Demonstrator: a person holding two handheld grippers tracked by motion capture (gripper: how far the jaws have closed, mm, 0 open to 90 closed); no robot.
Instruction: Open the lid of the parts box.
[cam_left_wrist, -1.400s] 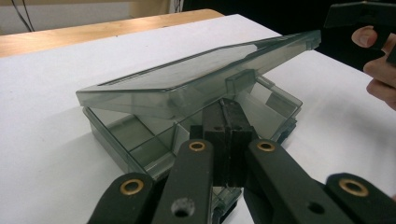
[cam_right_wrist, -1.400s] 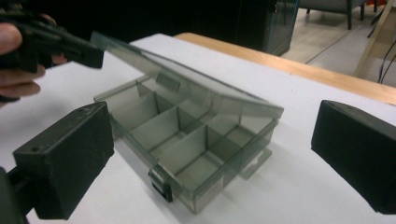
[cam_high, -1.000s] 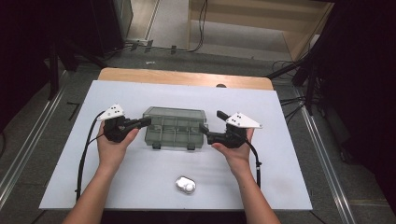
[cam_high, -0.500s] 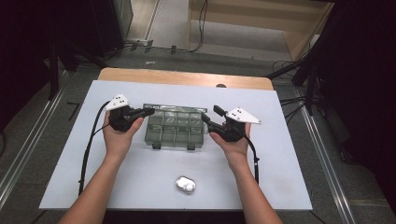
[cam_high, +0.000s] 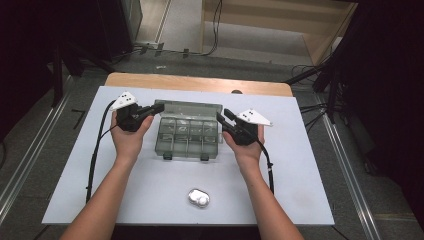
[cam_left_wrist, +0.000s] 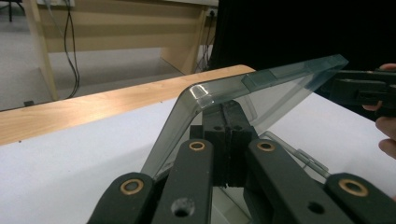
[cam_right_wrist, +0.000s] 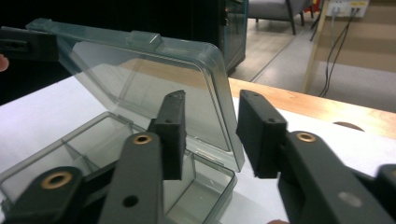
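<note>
- High view: I had the smoky compartment box (cam_high: 188, 135) sitting mid-desk (cam_high: 300, 190) between my hands, its lid (cam_high: 192, 107) tilted up and back. The left claw (cam_high: 156, 108) met the lid's left corner, the right claw (cam_high: 220, 115) its right. I judged the step to be swinging the lid open. A small white case (cam_high: 199, 198) lay well apart, near the desk's front edge.
- Left gripper view: the left claw (cam_left_wrist: 227, 140) was pressed together at the lid (cam_left_wrist: 261, 88); whether the lid's edge sat between the pads was hidden, though it looked pinched.
- Right gripper view: the right claw (cam_right_wrist: 210, 133) stood spread, straddling the lid's (cam_right_wrist: 154, 79) corner without clamping. Next, I thought, the lid needed easing further back without dragging the box (cam_right_wrist: 107, 154). The hinge was hidden, and the compartments' contents were hard to make out.
</note>
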